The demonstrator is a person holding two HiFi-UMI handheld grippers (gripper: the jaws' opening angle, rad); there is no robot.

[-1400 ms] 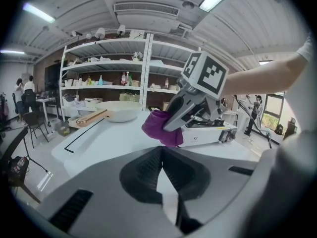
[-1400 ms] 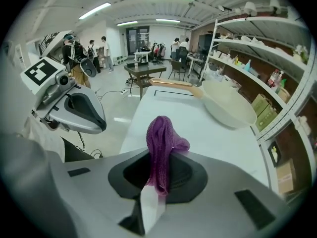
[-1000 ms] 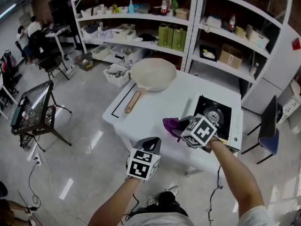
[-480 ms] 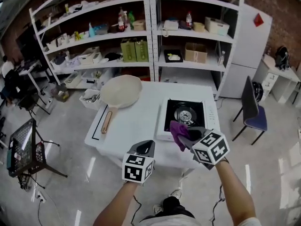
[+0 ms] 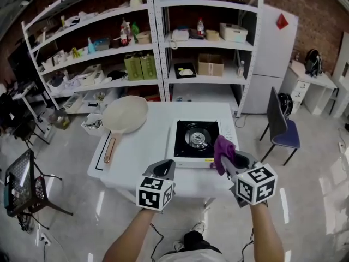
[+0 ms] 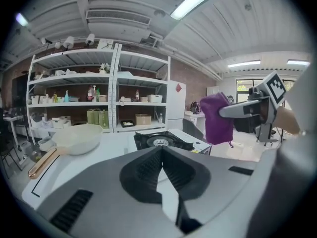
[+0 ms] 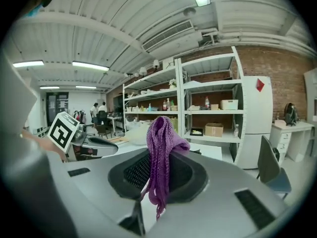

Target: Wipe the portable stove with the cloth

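Head view: cloth (image 5: 222,153) near stove (image 5: 197,138) edge

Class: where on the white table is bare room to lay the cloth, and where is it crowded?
The table is bare in the strip between the pan and the stove, and behind the stove. The pan fills its left, the stove its right. The right tongs grip the cloth.
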